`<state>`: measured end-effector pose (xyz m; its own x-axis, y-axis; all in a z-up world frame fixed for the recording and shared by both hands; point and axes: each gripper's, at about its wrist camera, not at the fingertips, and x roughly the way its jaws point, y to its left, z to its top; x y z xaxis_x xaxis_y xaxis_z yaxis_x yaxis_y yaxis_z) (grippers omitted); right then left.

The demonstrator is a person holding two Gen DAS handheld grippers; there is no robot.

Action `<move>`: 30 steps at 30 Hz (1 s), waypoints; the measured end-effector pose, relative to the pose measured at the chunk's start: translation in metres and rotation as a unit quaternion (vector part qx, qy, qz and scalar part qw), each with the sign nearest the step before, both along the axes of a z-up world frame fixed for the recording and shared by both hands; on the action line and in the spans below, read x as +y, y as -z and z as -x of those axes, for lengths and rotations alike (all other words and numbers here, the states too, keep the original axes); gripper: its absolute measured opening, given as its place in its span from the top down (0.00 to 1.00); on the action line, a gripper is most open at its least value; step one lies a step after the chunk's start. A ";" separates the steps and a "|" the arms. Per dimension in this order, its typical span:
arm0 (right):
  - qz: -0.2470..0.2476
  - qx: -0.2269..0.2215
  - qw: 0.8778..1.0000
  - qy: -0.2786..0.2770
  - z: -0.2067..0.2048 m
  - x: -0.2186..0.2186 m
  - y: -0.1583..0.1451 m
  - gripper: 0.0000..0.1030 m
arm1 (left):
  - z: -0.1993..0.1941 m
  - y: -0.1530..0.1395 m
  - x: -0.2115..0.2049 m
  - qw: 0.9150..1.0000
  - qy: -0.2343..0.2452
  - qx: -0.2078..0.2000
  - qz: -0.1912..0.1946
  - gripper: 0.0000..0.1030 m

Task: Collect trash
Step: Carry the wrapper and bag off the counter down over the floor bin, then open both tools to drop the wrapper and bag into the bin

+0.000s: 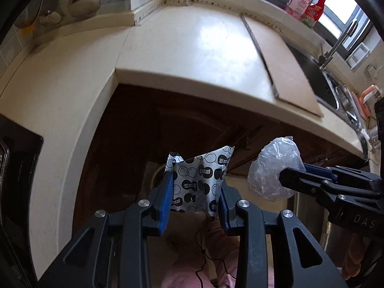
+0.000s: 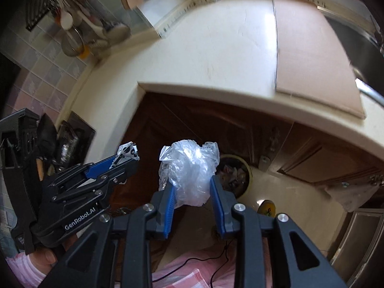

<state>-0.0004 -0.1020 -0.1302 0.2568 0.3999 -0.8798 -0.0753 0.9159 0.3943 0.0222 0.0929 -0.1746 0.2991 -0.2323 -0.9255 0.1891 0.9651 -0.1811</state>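
My left gripper (image 1: 196, 180) is shut on a silver snack wrapper (image 1: 199, 168) printed with black circles; the wrapper stands up between the blue pads. My right gripper (image 2: 191, 182) is shut on a crumpled clear plastic bag (image 2: 189, 168), which bulges above the fingertips. Both grippers hang side by side in front of the counter, pointing steeply down. Each shows in the other's view: the right gripper (image 1: 284, 174) with the plastic bag (image 1: 271, 165), and the left gripper (image 2: 132, 162) with the wrapper (image 2: 128, 151). On the floor below, just past the plastic bag, stands a round trash bin (image 2: 248, 175) with rubbish inside.
A cream countertop (image 1: 192, 48) wraps around the corner, with a tan board (image 1: 288, 72) and a sink (image 1: 309, 69) on its right. Bottles (image 1: 304, 7) stand on the windowsill. Dark wood cabinet doors (image 2: 192, 124) are under the counter. A black stove (image 1: 19, 168) is at left. A pink garment (image 2: 182, 271) shows below.
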 end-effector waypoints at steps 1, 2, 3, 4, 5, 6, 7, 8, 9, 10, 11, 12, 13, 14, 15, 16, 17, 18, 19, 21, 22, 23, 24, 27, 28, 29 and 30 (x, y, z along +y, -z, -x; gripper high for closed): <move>0.000 0.011 1.000 0.001 -0.001 0.002 0.017 0.71 | 0.000 0.016 0.001 1.000 -0.003 0.013 -0.002 0.70; -0.001 0.020 1.000 0.001 -0.002 0.004 0.035 0.71 | 0.000 0.037 0.003 0.999 -0.007 0.031 0.001 0.69; -0.001 0.026 1.000 0.002 -0.002 0.006 0.049 0.71 | -0.002 0.052 0.002 0.999 -0.011 0.042 0.005 0.69; -0.001 0.033 0.999 0.002 -0.004 0.008 0.069 0.71 | -0.002 0.072 0.004 0.998 -0.016 0.053 0.007 0.69; 0.003 0.038 0.999 0.002 -0.005 0.009 0.085 0.70 | -0.003 0.091 0.005 0.998 -0.020 0.061 0.006 0.69; 0.009 0.043 0.999 0.002 -0.007 0.011 0.104 0.70 | -0.004 0.113 0.006 0.997 -0.025 0.068 0.000 0.69; 0.016 0.050 0.999 0.003 -0.008 0.013 0.125 0.70 | -0.006 0.133 0.007 0.997 -0.029 0.073 -0.002 0.69; 0.023 0.056 0.998 0.002 -0.010 0.015 0.145 0.70 | -0.008 0.151 0.007 0.997 -0.032 0.077 -0.003 0.69; 0.028 0.059 0.998 0.001 -0.012 0.016 0.161 0.70 | -0.010 0.169 0.009 0.996 -0.035 0.081 -0.005 0.69; 0.033 0.063 0.997 -0.004 -0.013 0.019 0.181 0.69 | -0.013 0.187 0.009 0.996 -0.038 0.086 -0.008 0.69; 0.038 0.068 0.997 -0.008 -0.015 0.021 0.196 0.69 | -0.016 0.201 0.010 0.995 -0.038 0.088 -0.004 0.69; 0.041 0.074 0.996 -0.012 -0.017 0.023 0.215 0.69 | -0.019 0.217 0.011 0.995 -0.040 0.089 -0.001 0.69; 0.041 0.079 0.996 -0.015 -0.020 0.024 0.230 0.69 | -0.022 0.231 0.012 0.995 -0.040 0.091 -0.001 0.68; 0.043 0.084 0.995 -0.018 -0.022 0.026 0.249 0.69 | -0.025 0.242 0.013 0.995 -0.041 0.094 0.002 0.68; 0.044 0.090 0.995 -0.019 -0.024 0.026 0.263 0.69 | -0.028 0.256 0.014 0.994 -0.043 0.098 0.006 0.68; 0.041 0.096 0.994 -0.019 -0.027 0.026 0.278 0.68 | -0.031 0.267 0.014 0.994 -0.045 0.102 0.008 0.68; 0.041 0.098 0.994 -0.020 -0.030 0.028 0.290 0.64 | -0.035 0.280 0.016 0.993 -0.047 0.106 0.007 0.67; 0.045 0.100 0.994 -0.022 -0.032 0.029 0.300 0.62 | -0.037 0.289 0.013 0.993 -0.047 0.109 0.006 0.63; 0.046 0.102 0.993 -0.025 -0.034 0.029 0.310 0.57 | -0.039 0.298 0.013 0.993 -0.047 0.112 0.002 0.59; 0.050 0.102 0.993 -0.028 -0.036 0.031 0.322 0.53 | -0.041 0.312 0.012 0.992 -0.056 0.112 -0.015 0.48; 0.055 0.100 0.993 -0.029 -0.037 0.031 0.328 0.50 | -0.042 0.317 0.013 0.992 -0.059 0.113 -0.019 0.46; 0.057 0.099 0.993 -0.029 -0.038 0.031 0.331 0.44 | -0.043 0.323 0.015 0.991 -0.064 0.116 -0.024 0.40; 0.057 0.099 0.993 -0.029 -0.038 0.030 0.335 0.42 | -0.044 0.326 0.017 0.990 -0.069 0.120 -0.026 0.33; 0.056 0.095 0.993 -0.029 -0.040 0.024 0.340 0.28 | -0.047 0.337 0.027 0.988 -0.088 0.127 -0.026 0.23; 0.060 0.092 0.994 -0.028 -0.040 0.023 0.340 0.28 | -0.047 0.339 0.030 0.987 -0.092 0.129 -0.027 0.23; 0.063 0.090 0.994 -0.028 -0.041 0.023 0.340 0.28 | -0.047 0.341 0.031 0.987 -0.092 0.131 -0.028 0.22; 0.064 0.090 0.993 -0.028 -0.042 0.023 0.339 0.28 | -0.045 0.341 0.033 0.986 -0.092 0.133 -0.029 0.22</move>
<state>0.0413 -0.0794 -0.4687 0.0714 0.2910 -0.9540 -0.0670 0.9557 0.2865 0.0676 0.1259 -0.5160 0.0756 -0.1408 -0.9871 -0.0364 0.9889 -0.1439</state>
